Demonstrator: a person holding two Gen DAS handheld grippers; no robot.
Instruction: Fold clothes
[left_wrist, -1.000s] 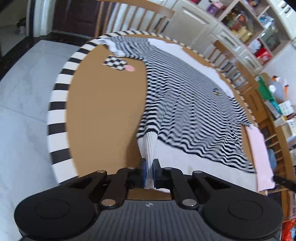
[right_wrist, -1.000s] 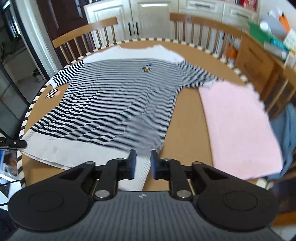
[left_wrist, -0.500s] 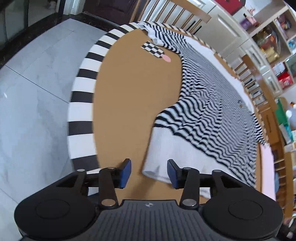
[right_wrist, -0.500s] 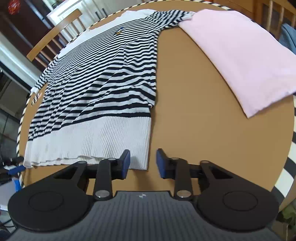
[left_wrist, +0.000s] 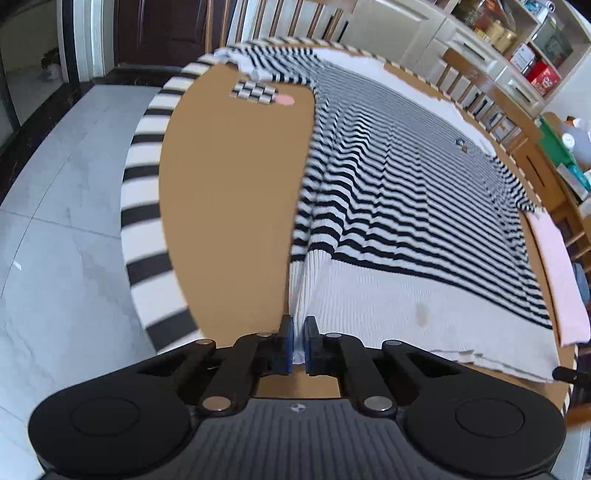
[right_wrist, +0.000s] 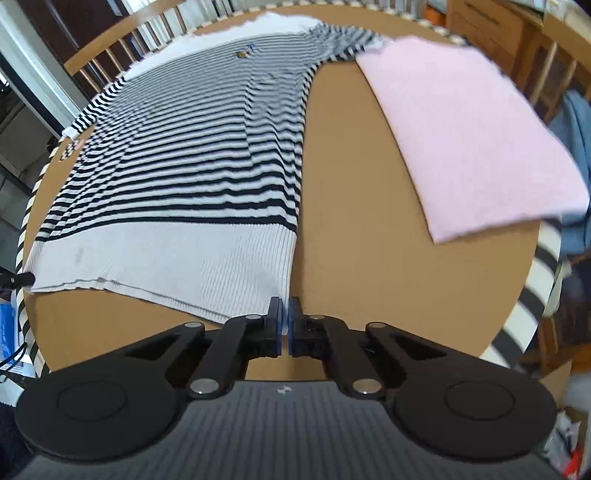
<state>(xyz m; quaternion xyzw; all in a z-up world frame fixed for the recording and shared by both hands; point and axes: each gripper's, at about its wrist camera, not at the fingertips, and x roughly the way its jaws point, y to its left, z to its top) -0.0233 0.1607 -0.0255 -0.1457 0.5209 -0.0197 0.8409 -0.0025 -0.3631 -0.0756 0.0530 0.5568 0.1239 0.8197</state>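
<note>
- Here, the sweater (left_wrist: 406, 192) lies flat on the bench (left_wrist: 229, 206).
- Left tongs (left_wrist: 298, 341) pinch its white hem corner.
- Right tongs (right_wrist: 284, 325) pinch the opposite hem corner.
- A pink cloth (right_wrist: 465, 133) lies beside it.

A home dining area w/ kitchen storage. Round brown table (left_wrist: 229, 206) w/ black-and-white striped rim, wooden spindle-back chairs (left_wrist: 476, 99) around it. Cream cabinets (left_wrist: 399, 33) and open shelves (left_wrist: 517, 33) w/ jars, boxes, packaged food behind. Grey tiled floor (left_wrist: 62, 192), dark wood door (left_wrist: 159, 33). Laundry lies on table: striped sweater (right_wrist: 192, 155), folded pink garment (right_wrist: 469, 136).
</note>
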